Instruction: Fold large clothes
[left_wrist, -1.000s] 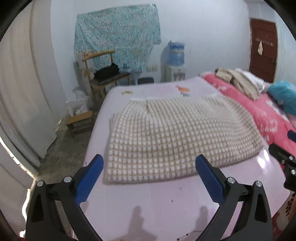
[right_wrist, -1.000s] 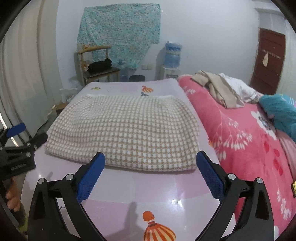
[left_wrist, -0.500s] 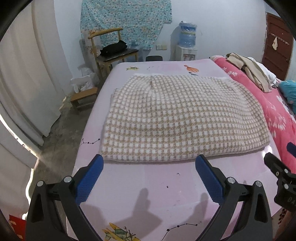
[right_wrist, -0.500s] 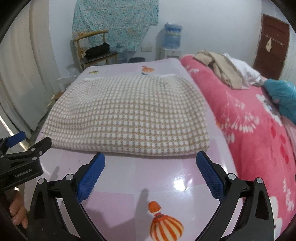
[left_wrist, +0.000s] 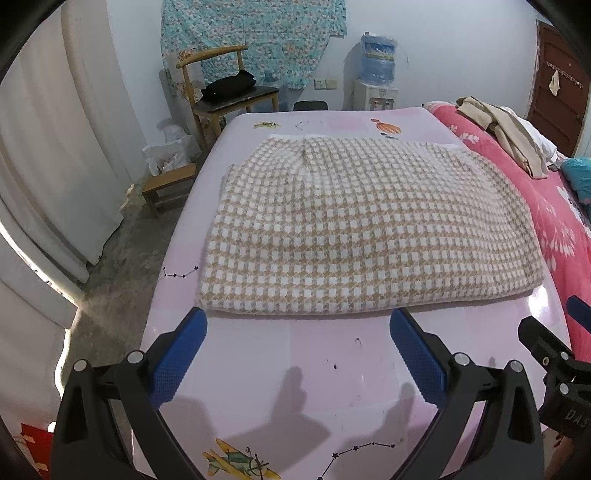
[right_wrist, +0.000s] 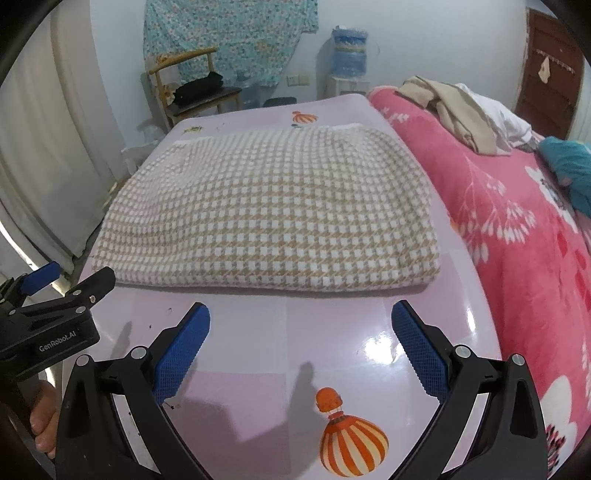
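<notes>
Left gripper (left_wrist: 295, 354) hangs over the near end of the pink table (left_wrist: 295, 387), its blue pads spread wide with nothing between them; it also shows at the left edge of the right wrist view (right_wrist: 55, 291), with a hand (right_wrist: 42, 421) below it. Beyond the table's left side stand a white curtain (left_wrist: 55, 147), a low stool (left_wrist: 168, 182) on the floor and a wooden chair (left_wrist: 229, 99) with a black bag (left_wrist: 229, 85) on its seat.

A checked sweater (left_wrist: 365, 229), tan and white, lies folded flat in a broad rectangle on the middle of the table, its near edge just past both grippers' tips and not touching them.

Right gripper (right_wrist: 301, 347) is likewise wide open and empty, over the near end of the table beside a printed balloon (right_wrist: 351, 443). To the right, a pink blanket (right_wrist: 517, 221) runs along the table, with beige clothes (right_wrist: 454, 107) heaped at its far end.
</notes>
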